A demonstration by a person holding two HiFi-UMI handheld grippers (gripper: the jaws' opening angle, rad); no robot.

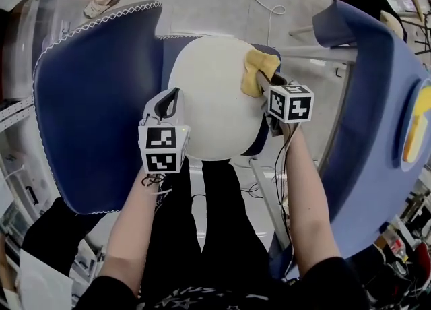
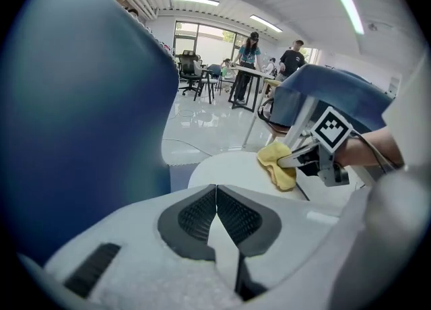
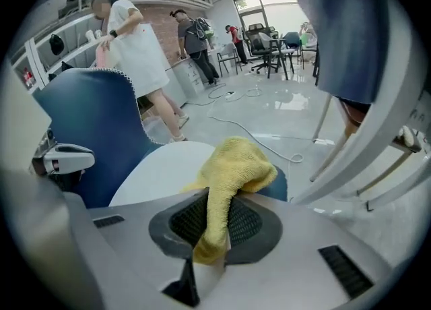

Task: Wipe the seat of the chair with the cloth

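Rising at the left, the blue backrest [image 1: 87, 100] is seen beside the round white seat [image 1: 209, 110]. The left gripper [image 1: 172, 96] is held over the seat's near-left edge, jaws pressed together on nothing. The right gripper [image 1: 261, 87] is clamped on the yellow cloth [image 1: 256, 69], which is laid against the seat's far-right edge.
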